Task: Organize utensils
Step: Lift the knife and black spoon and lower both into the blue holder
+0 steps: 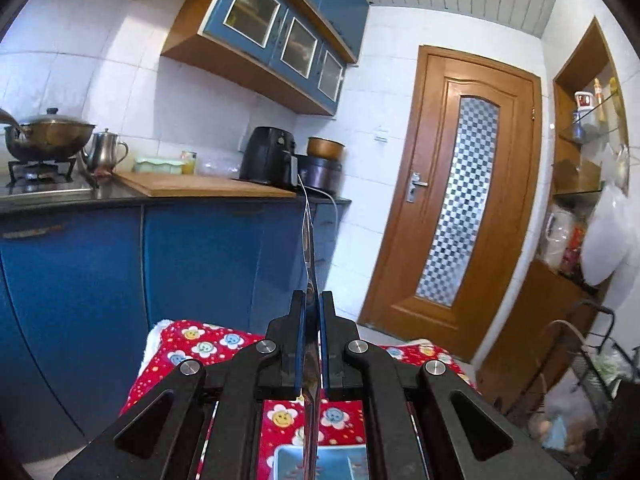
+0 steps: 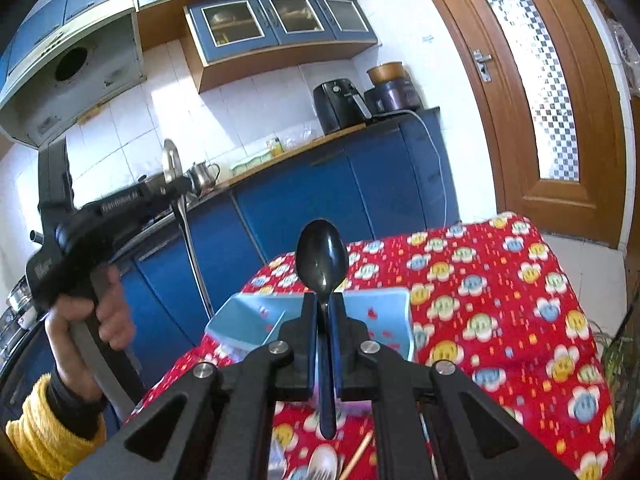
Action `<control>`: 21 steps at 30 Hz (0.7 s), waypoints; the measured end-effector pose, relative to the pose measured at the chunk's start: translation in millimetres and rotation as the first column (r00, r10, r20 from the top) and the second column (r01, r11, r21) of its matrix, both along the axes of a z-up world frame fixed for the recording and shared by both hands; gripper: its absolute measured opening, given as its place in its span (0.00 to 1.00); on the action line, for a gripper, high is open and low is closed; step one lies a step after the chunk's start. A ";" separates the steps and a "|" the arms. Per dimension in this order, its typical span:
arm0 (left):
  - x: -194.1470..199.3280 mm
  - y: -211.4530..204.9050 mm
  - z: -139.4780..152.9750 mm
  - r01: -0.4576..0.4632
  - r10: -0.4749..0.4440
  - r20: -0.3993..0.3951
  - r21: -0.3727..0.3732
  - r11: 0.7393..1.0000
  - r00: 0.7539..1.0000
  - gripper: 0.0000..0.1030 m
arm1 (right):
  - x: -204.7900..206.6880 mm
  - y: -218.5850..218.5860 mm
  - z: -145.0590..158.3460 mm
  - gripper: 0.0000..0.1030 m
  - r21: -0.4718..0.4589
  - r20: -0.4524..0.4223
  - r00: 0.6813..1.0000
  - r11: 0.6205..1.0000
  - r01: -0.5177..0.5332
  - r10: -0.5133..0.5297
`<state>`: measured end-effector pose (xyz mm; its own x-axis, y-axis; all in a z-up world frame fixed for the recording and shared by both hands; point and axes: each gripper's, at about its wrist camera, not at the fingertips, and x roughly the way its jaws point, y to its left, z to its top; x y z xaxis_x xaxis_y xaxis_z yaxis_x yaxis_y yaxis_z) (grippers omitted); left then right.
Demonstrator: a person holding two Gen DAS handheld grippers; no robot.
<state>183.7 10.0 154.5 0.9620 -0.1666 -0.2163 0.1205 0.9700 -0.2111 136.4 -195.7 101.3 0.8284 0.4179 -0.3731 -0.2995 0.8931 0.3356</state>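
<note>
Right claw [image 2: 323,300] clenched on black spoon [image 2: 321,258] above light-blue divided tray [image 2: 394,306], compartments apparently bare, on red-clothed worktop [image 2: 500,300]. Left claw [image 1: 313,300] gripping metal spoon [image 1: 308,240], raised.

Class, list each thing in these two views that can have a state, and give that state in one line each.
left gripper: shut on the metal spoon
metal spoon: held, bowl up
right gripper: shut on the black spoon
black spoon: held, bowl up
blue tray: on the red cloth, open-topped
wooden door: closed
cabinet doors: closed
</note>
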 end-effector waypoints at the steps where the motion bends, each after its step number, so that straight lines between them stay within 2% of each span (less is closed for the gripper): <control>1: 2.4 -1.8 -6.1 -0.008 0.008 0.006 0.005 1.000 1.000 0.06 | 6.0 2.7 -2.0 0.07 -0.011 0.018 1.000 1.000 0.006 -0.006; 7: 3.8 -5.4 -29.7 -0.028 0.028 0.037 0.021 0.999 0.999 0.06 | 33.7 11.4 -17.8 0.07 -0.031 0.066 0.998 1.000 0.000 0.002; 14: -6.3 -9.8 -49.6 -0.043 0.039 0.077 0.043 0.998 0.996 0.06 | 37.4 17.2 -28.3 0.08 -0.048 0.091 0.996 0.999 -0.013 0.017; 21: -7.1 -14.4 -66.5 -0.030 0.028 0.035 0.059 0.998 0.999 0.06 | 30.6 22.2 -36.9 0.08 -0.102 0.106 0.994 0.995 -0.008 0.019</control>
